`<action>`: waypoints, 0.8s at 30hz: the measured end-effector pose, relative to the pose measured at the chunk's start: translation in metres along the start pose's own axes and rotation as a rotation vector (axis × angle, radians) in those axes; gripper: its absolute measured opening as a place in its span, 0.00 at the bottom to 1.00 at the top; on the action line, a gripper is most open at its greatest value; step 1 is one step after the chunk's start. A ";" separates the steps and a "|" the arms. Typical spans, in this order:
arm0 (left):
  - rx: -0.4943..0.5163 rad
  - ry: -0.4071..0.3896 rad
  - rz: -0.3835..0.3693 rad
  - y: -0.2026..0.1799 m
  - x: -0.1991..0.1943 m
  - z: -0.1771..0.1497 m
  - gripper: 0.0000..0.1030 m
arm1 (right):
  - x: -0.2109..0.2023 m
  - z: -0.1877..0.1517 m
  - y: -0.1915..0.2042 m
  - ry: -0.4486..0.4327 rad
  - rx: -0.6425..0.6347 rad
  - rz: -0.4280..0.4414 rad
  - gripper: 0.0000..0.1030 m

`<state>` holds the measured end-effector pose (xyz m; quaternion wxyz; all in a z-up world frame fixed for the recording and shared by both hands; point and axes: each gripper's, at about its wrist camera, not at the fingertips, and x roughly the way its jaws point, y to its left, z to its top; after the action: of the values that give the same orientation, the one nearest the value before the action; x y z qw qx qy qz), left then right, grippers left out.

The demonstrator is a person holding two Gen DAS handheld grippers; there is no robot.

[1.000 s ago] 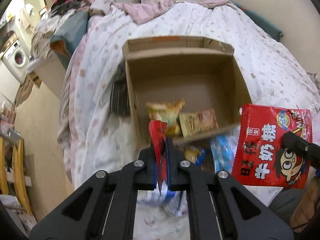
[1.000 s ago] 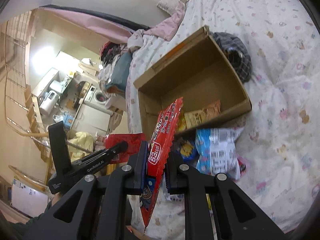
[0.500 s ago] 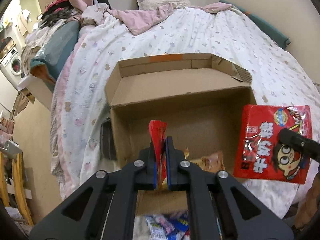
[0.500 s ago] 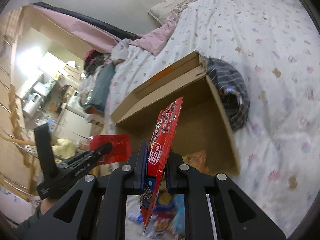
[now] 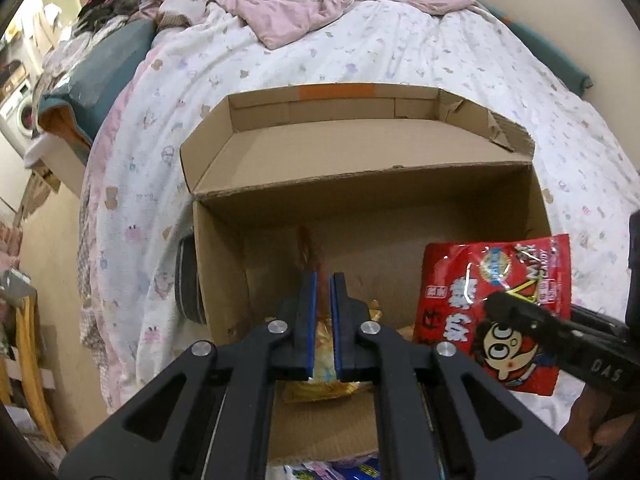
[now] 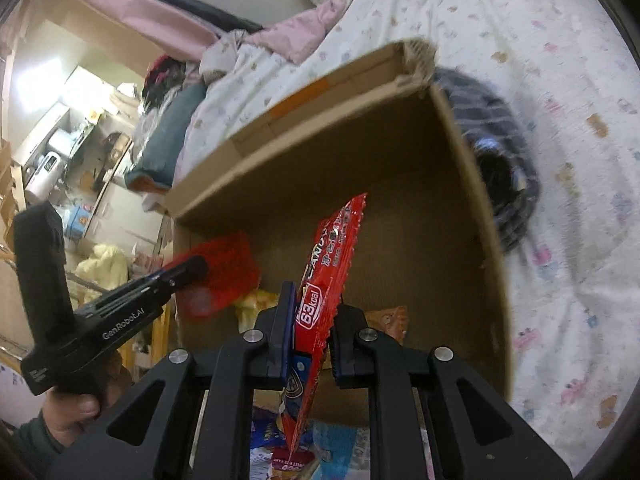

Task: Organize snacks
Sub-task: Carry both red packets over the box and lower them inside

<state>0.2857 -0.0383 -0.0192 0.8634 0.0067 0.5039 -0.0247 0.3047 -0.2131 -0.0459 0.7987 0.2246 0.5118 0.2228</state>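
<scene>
While both jaws clench red packets [image 5: 496, 300] [image 6: 332, 276], only the right view shows the left hand [image 6: 76, 408].

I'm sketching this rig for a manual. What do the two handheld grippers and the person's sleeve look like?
Both grippers are matte black with angular linkage arms, silver rivets and blue finger pads. The left gripper carries white "GenRobot.AI" lettering on its pistol-style handle. The right gripper matches it. A dark green sleeve shows at the left wrist.
</scene>
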 end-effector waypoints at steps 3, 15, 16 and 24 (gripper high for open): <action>-0.003 0.007 -0.005 0.001 0.002 0.001 0.04 | 0.014 0.001 0.003 0.030 -0.025 -0.023 0.15; -0.036 0.010 -0.022 0.007 0.001 0.002 0.04 | 0.026 0.003 -0.002 0.054 0.013 -0.039 0.19; -0.041 0.008 -0.027 0.008 0.001 0.002 0.04 | 0.024 0.004 -0.003 0.047 0.017 -0.047 0.19; -0.058 0.003 -0.030 0.011 0.000 0.004 0.04 | 0.012 0.006 -0.004 0.016 0.018 0.000 0.19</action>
<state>0.2893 -0.0277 -0.0177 0.8619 -0.0261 0.5059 -0.0230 0.3153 -0.2101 -0.0550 0.7926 0.2299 0.5202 0.2199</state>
